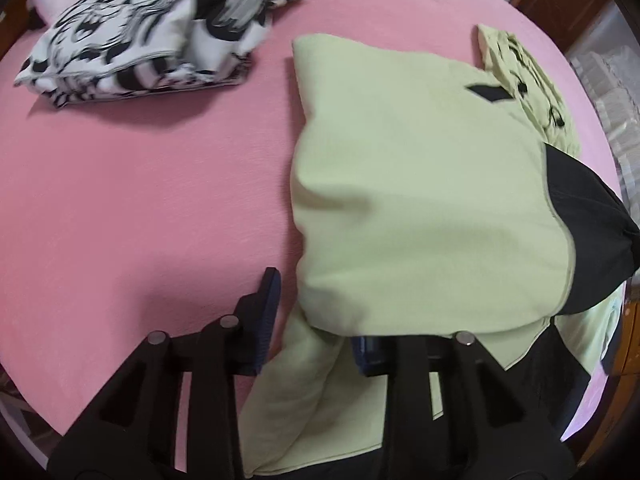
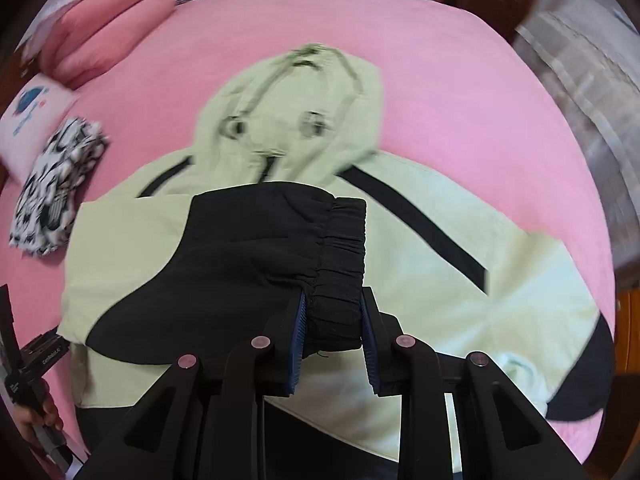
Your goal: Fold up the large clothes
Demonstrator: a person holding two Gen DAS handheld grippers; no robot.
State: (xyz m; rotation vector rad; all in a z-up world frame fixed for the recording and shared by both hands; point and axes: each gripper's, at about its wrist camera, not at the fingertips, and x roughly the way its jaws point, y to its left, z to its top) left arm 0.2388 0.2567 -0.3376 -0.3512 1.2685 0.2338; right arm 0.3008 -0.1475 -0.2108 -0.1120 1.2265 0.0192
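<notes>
At the far left of the right wrist view we see a white pillow with a blue print [image 2: 30,114] beside pink bolster cushions [image 2: 108,36], and just below them a folded black-and-white patterned cloth [image 2: 56,188] lying on the pink bedsheet [image 2: 460,80]. The same patterned cloth [image 1: 160,36] sits at the upper left of the left wrist view, well apart from the garment, on the pink sheet [image 1: 120,200].

Moving right, our left gripper [image 1: 316,320] has its jaws spread wide; the left pad is bare over the sheet, while the right finger is hidden under a fold of the pale green hooded jacket with black panels [image 1: 420,200]. We cannot tell whether it pinches any fabric, but the jaws stand released. The gripper body and the hand holding it [image 2: 36,408] show at the lower left edge of the right wrist view.

In the middle of the bed the jacket [image 2: 500,280] lies spread flat, its hood [image 2: 292,108] pointing toward the far side. One sleeve is folded across the chest, and our right gripper [image 2: 334,340] is clenched on its black elastic cuff [image 2: 340,264], the blue-ribbed pads pressing it from both sides.

At the far right, pale bedding or curtain fabric [image 2: 580,80] appears blurred past the bed edge.
</notes>
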